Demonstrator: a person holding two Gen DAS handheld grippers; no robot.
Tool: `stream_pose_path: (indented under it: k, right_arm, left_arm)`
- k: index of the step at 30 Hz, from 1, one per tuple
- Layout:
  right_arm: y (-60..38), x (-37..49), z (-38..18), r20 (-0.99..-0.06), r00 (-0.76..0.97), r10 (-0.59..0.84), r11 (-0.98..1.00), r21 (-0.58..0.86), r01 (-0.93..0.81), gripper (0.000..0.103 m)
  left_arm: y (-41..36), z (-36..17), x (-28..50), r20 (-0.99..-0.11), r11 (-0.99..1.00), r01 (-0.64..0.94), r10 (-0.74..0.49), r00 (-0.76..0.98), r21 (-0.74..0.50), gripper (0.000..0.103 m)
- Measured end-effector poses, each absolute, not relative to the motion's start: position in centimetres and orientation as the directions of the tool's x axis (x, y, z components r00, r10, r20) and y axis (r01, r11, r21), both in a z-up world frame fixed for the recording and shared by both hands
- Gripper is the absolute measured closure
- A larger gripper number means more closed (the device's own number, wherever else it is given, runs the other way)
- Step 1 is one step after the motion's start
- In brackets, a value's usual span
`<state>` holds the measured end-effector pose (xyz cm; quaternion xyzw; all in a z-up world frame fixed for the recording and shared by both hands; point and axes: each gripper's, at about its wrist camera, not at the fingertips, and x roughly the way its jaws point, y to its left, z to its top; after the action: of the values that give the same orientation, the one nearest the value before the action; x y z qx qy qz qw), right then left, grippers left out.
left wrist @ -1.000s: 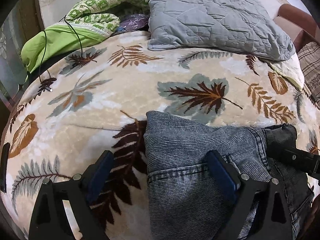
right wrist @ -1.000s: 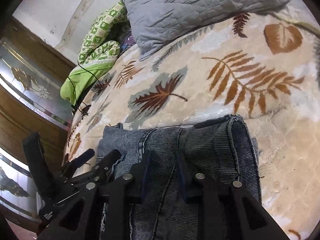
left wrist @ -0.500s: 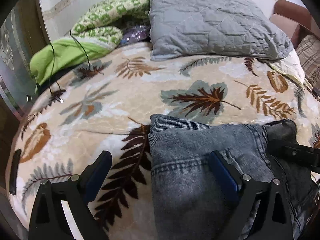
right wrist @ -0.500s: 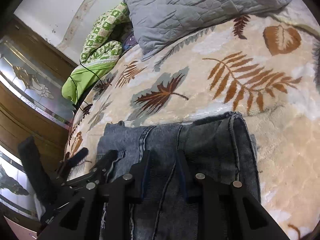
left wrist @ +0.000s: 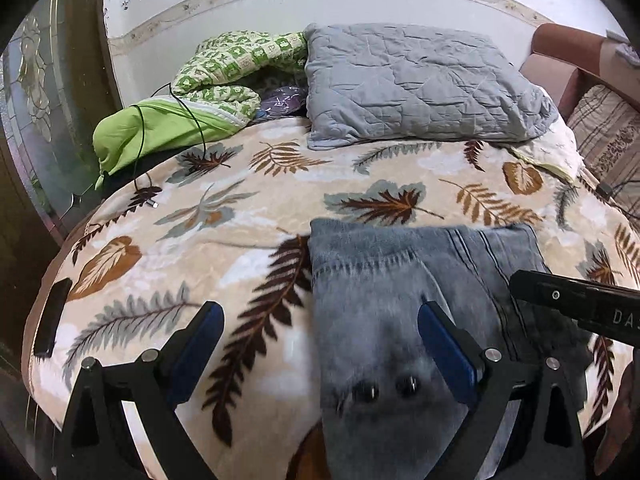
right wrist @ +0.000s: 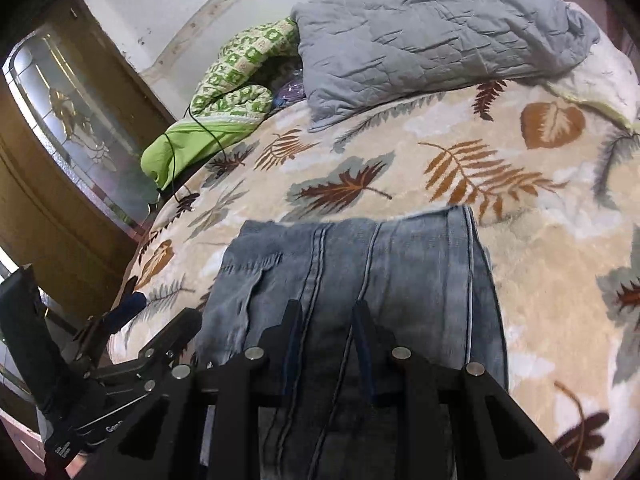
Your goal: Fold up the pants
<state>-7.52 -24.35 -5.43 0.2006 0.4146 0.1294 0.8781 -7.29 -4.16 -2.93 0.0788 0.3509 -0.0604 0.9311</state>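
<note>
A bed is covered by a cream fleece blanket (left wrist: 248, 240) printed with brown, rust and grey-green leaves. At its head lies a grey quilted pillow (left wrist: 420, 88), rumpled and slightly tilted. Just beside it on the left sits a green-and-white patterned quilt (left wrist: 236, 64), bunched over a lime-green cloth (left wrist: 160, 128). A thin black cable (left wrist: 196, 120) loops across that cloth and down onto the blanket. Between quilt and pillow a small purple item (left wrist: 280, 102) shows, possibly a bag. A wooden door with a frosted glass panel (right wrist: 76, 120) stands left; a brown sofa arm (left wrist: 560, 48) stands right.
</note>
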Motion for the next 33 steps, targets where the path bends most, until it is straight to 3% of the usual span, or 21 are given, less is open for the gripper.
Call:
stream_pose_path:
  k: [13,33]
  right_arm:
    - [-23.8,-10.9,-7.3,-0.724,0.585,0.365,0.899,0.438,-0.019,0.072]
    - [-24.7,-10.2,-8.4,-0.713,0.554,0.431,0.851,0.526,0.014,0.072]
  left_arm:
    - [-3.6,-4.9,-9.3,-0.698,0.977,0.183,-0.057,0.714,0.108,0.005]
    - [-3.6,-7.1,-8.7,-0.738,0.972,0.214,-0.075,0.67,0.095,0.004]
